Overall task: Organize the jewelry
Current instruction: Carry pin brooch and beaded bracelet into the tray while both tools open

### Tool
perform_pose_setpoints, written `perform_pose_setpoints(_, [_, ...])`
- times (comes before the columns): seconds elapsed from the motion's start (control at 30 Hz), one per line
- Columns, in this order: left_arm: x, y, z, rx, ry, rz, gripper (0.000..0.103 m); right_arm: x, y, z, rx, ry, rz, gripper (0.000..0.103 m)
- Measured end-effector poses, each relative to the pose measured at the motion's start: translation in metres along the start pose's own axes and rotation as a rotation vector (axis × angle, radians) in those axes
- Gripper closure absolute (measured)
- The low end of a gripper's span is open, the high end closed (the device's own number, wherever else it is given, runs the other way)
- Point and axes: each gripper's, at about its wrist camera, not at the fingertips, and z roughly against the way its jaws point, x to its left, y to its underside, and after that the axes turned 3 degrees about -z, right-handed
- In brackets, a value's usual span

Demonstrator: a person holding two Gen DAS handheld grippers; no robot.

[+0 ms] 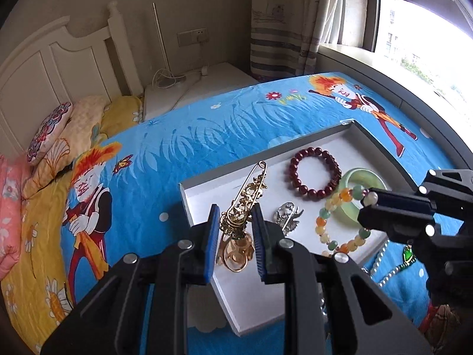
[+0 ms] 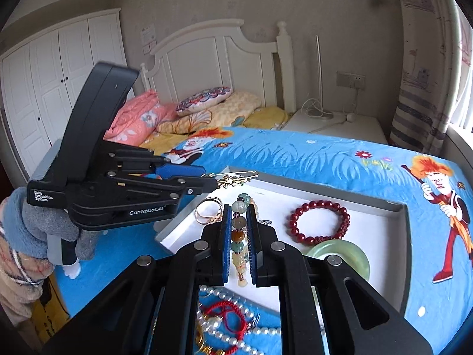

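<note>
left claw (image 1: 235,216) closed around a gold pin brooch (image 1: 246,199) over the white tray (image 1: 204,195), right claw (image 2: 237,222) pinching a colourful bead bracelet (image 2: 239,236) — lifted over the tray, red bead bracelet (image 1: 314,172) and green jade ring (image 1: 359,189) lying in the tray on the bed (image 1: 192,136)

White tray (image 2: 399,224) on bed (image 2: 295,153): red bead bracelet (image 2: 320,223), green jade ring (image 2: 351,256); right gripper (image 2: 239,230) jaws clamp multicolour bead bracelet (image 2: 239,238); left gripper (image 2: 204,179) holds gold brooch (image 2: 236,179); pearl strand (image 2: 233,334) below

bright daylight from the blown-out window (image 1: 414,38) — soft shadows, sharp centre, fisheye-bent dark corners.
</note>
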Motion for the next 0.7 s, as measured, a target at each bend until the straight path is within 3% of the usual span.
perform_pose_setpoints(0.27, [0.002,-0.007,-0.023,0.009,-0.023,0.048,0.08,-0.018,-0.003,-0.028,0.076,0.045,0.003,0.091])
perform_pose_setpoints(0.33, [0.005,-0.005,-0.023,0.003,-0.03,0.077,0.056,-0.025,-0.001,-0.025,0.084,0.064,-0.015,0.085])
perform_pose_setpoints(0.37, [0.006,-0.002,-0.02,-0.013,-0.042,0.092,0.035,-0.029,0.001,-0.021,0.076,0.065,-0.035,0.073])
perform_pose_setpoints(0.4, [0.007,0.001,-0.016,-0.035,-0.062,0.105,0.026,-0.033,0.002,-0.016,0.061,0.07,-0.05,0.057])
perform_pose_setpoints(0.43, [0.008,0.005,-0.01,-0.05,-0.075,0.115,0.025,-0.035,0.006,-0.007,0.04,0.08,-0.053,0.053])
perform_pose_setpoints(0.7, [0.0,0.054,0.038,-0.117,-0.037,0.148,0.013,-0.044,0.052,0.048,-0.012,0.091,-0.061,0.053])
